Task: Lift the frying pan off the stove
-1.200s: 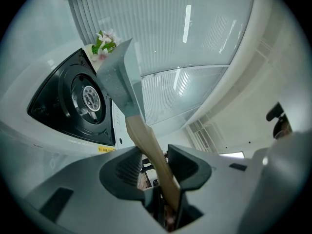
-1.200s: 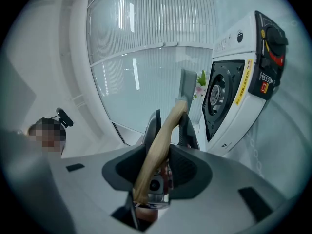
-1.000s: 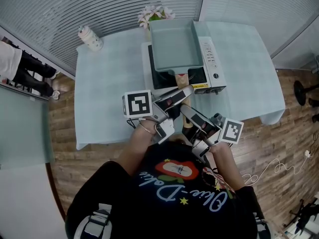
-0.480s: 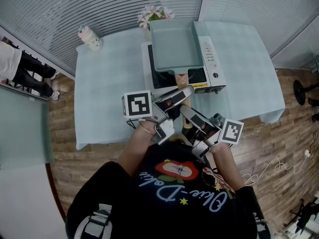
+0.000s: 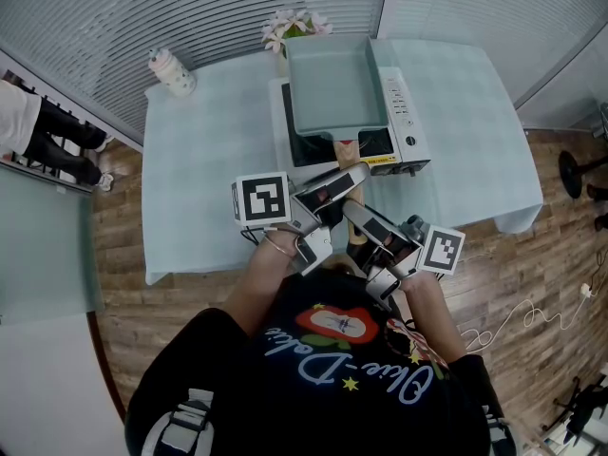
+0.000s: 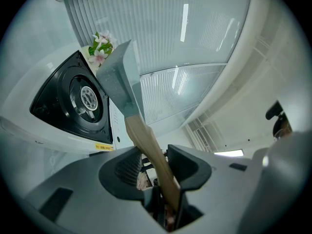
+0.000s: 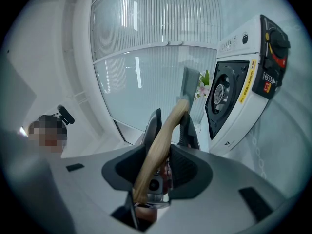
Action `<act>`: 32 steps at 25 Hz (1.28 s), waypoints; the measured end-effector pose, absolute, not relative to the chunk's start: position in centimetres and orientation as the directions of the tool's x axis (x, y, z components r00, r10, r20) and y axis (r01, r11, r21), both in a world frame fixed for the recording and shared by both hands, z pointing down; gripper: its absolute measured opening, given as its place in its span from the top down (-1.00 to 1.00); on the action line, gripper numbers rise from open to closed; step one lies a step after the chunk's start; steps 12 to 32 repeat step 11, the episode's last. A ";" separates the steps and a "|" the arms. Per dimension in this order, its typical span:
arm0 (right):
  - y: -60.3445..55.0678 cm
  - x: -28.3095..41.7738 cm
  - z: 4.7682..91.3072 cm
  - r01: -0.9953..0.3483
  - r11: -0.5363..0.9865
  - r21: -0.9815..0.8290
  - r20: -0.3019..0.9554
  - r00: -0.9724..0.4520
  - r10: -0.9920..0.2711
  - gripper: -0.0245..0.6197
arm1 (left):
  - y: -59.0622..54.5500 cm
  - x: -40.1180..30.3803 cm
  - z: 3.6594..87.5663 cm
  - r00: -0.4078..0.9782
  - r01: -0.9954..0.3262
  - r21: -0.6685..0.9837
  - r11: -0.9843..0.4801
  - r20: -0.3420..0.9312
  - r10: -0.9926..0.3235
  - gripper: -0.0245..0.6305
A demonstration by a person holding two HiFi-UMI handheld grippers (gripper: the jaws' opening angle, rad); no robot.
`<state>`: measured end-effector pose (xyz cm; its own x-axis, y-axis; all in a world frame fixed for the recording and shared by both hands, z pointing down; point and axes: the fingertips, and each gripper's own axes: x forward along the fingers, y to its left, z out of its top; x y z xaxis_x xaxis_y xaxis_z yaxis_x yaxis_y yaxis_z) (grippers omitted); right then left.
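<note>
Fingers (image 6: 122, 167) of our left gripper (image 6: 155, 165) and right gripper (image 7: 161, 165) both clamp the wooden handle (image 6: 145, 141) of the frying pan (image 5: 334, 88), held just clear above the stove (image 5: 407, 112); the lift looks done, and we judge only moving it aside is left

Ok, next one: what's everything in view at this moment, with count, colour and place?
frying pan: one, pale green, rectangular, over the stove
handle: one, light wood, runs from the pan into both grippers
stove: one, white with a black top, mid-table
table: one, pale blue-green cloth
bottle: one, white with dots, far left corner of the table
flowers: one bunch, pink and white, far edge behind the pan
bystander: one, dark trousers, left edge
cable: white, on the wooden floor at right
left gripper: grey, shut on the handle, nearer the pan
right gripper: grey, shut on the handle's end
</note>
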<state>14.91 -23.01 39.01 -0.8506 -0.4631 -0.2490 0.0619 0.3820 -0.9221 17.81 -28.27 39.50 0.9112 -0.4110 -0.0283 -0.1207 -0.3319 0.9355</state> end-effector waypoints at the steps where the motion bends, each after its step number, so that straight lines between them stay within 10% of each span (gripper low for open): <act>1: -23.0 14.9 39.0 0.061 0.381 -0.922 -0.248 -0.851 -0.464 0.45 | -28.3 17.8 39.5 0.911 -0.121 0.936 -0.331 -0.028 -0.410 0.46; 32: -23.0 14.8 38.8 0.056 0.380 -0.923 -0.243 -0.852 -0.464 0.45 | -28.3 17.8 39.3 0.912 -0.120 0.937 -0.329 -0.026 -0.409 0.46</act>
